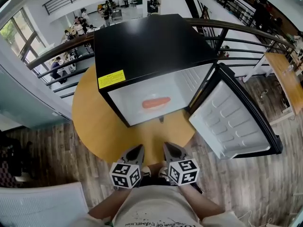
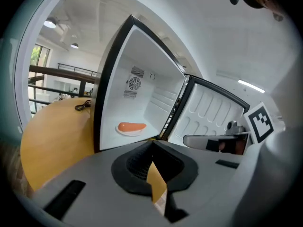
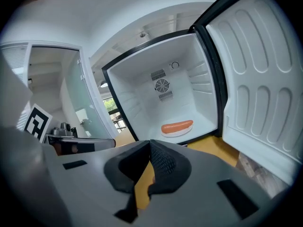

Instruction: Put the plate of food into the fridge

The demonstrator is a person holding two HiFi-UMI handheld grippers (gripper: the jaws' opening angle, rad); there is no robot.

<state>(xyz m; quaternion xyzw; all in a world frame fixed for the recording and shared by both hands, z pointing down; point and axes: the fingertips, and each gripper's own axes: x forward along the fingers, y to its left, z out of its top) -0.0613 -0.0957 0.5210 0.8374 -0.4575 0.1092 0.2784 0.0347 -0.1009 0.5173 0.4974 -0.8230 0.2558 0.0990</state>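
In the head view, we look steeply down on a small black fridge standing on a round wooden table. Its door is swung wide open to the right. On the white floor of the fridge lies a small plate with a single sausage on it, so the task's thing is inside the fridge. The left gripper and the right gripper sit side by side close to our body, at the near edge of the table and well apart from the plate. In the left gripper view, the jaws meet at their tips and grip nothing. Only the wood of the table shows through the slit lower down. Beyond them the plate rests near the front of the fridge floor, and a dark cable lies on the table beside the fridge. In the right gripper view, the jaws are likewise closed together and empty. The plate lies ahead on the fridge floor, just inside the sill, touching no wall. We judge the plate to be light, stiff and smooth, likely breakable if dropped. The sausage lies loose on it and could roll. If the plate needed moving, the thin rim at the near edge would be the place to pinch, keeping it level.
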